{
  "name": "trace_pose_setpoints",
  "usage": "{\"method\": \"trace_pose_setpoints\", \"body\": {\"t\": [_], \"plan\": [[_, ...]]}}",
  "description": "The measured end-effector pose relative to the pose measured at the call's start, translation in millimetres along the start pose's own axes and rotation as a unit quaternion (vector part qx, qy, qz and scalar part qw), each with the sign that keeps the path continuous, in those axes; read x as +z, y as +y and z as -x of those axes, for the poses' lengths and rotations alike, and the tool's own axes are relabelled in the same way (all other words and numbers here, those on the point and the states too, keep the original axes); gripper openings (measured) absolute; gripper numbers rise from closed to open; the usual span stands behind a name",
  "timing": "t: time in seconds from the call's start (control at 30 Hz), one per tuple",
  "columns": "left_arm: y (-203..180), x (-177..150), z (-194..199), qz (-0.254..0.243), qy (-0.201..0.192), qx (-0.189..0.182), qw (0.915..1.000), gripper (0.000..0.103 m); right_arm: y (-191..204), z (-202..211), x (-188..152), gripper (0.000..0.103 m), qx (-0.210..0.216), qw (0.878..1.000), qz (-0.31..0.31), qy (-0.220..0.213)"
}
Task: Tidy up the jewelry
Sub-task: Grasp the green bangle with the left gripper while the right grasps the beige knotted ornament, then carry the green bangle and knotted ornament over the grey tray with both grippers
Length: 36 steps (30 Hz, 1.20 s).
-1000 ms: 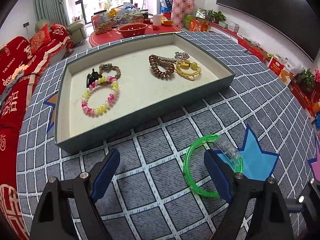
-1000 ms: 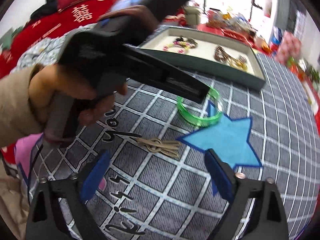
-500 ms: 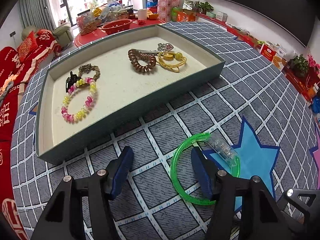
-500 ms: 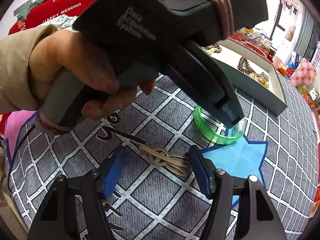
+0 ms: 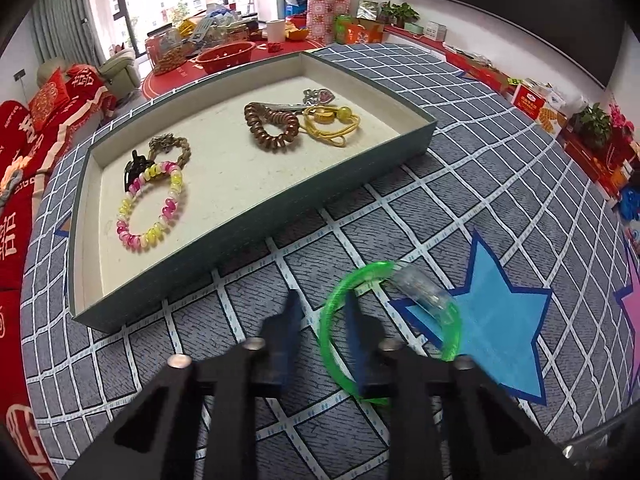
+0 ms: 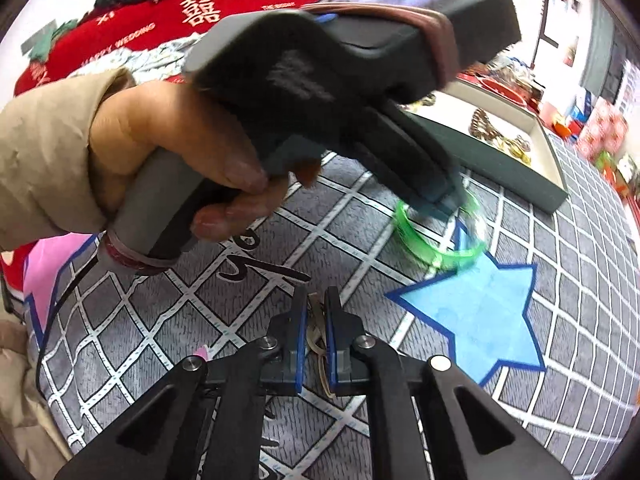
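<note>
A clear green bangle (image 5: 372,270) lies on the grey checked mat in front of the teal tray (image 5: 240,240). My left gripper (image 5: 320,296) straddles the bangle's left rim and its jaws are closing. One pad is inside the ring and one outside, with a gap still showing on the outer side. The right wrist view shows that gripper (image 6: 440,196) on the blurred bangle (image 6: 424,248). My right gripper (image 6: 316,300) is shut on a tan hair tie (image 6: 316,332) at mat level. The tray holds a pink-yellow bead bracelet (image 5: 152,204), a brown coil tie (image 5: 272,128) and a yellow tie (image 5: 332,124).
A blue star (image 5: 492,320) is printed on the mat right of the bangle. A hand in a beige sleeve (image 6: 160,152) grips the left tool and fills the upper left of the right wrist view. A red table with clutter (image 5: 224,52) stands beyond the tray.
Both grippers have narrowed from wide open. The left now brackets the green bangle's rim, and the right has shut on the tan hair tie that lay between its fingers.
</note>
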<state>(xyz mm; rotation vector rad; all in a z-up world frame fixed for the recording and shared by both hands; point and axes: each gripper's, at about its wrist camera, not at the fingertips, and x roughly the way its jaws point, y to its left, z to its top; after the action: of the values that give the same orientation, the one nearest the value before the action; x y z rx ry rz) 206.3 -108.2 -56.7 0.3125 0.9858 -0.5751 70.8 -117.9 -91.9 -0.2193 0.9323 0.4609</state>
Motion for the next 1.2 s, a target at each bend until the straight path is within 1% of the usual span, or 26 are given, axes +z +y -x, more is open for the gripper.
{"method": "trace_pose_setpoints", "body": {"t": [0.03, 0.23, 0.37, 0.4, 0.5, 0.57, 0.7, 0.87, 1.1, 1.2], "plan": [[-0.5, -0.8, 0.6, -0.002, -0.001, 0.002, 1.0, 0.02, -1.1, 2.2, -1.5, 0.009, 0.0, 1.0, -0.006, -0.003], [11.6, -8.0, 6.0, 0.039, -0.008, -0.001, 0.9992, 0.02, -14.2, 20.3, -5.7, 0.009, 0.008, 0.999, -0.042, -0.025], [19.0, -14.6, 14.7, 0.053, -0.018, 0.001, 0.9984, 0.02, -22.3, 33.7, -9.5, 0.009, 0.013, 0.998, -0.06, -0.035], [20.5, -16.5, 17.4, 0.056, -0.021, 0.002, 0.9982, 0.02, -30.7, 32.0, -6.5, 0.009, 0.013, 0.997, -0.064, -0.036], [26.0, -21.6, 25.0, 0.069, -0.029, 0.003, 0.9972, 0.02, -39.4, 37.2, -6.3, 0.009, 0.018, 0.995, -0.085, -0.039], [29.4, -24.5, 29.0, 0.077, -0.032, 0.003, 0.9965, 0.02, -48.7, 39.2, -8.1, 0.009, 0.021, 0.993, -0.108, -0.04], [33.9, -31.2, 39.7, 0.087, -0.04, 0.005, 0.9954, 0.02, -68.9, 40.4, -1.6, 0.009, 0.033, 0.985, -0.164, -0.047], [41.2, -33.4, 57.1, 0.103, -0.06, 0.008, 0.9929, 0.02, -94.6, 46.2, 3.2, 0.009, 0.046, 0.974, -0.216, -0.058], [51.3, -25.1, 75.8, 0.114, -0.081, 0.017, 0.99, 0.02, -124.1, 53.3, 23.2, 0.009, 0.061, 0.959, -0.265, -0.073], [57.1, -17.8, 80.2, 0.116, -0.089, 0.022, 0.9891, 0.02, -138.7, 53.5, 37.6, 0.009, 0.06, 0.956, -0.277, -0.08]]}}
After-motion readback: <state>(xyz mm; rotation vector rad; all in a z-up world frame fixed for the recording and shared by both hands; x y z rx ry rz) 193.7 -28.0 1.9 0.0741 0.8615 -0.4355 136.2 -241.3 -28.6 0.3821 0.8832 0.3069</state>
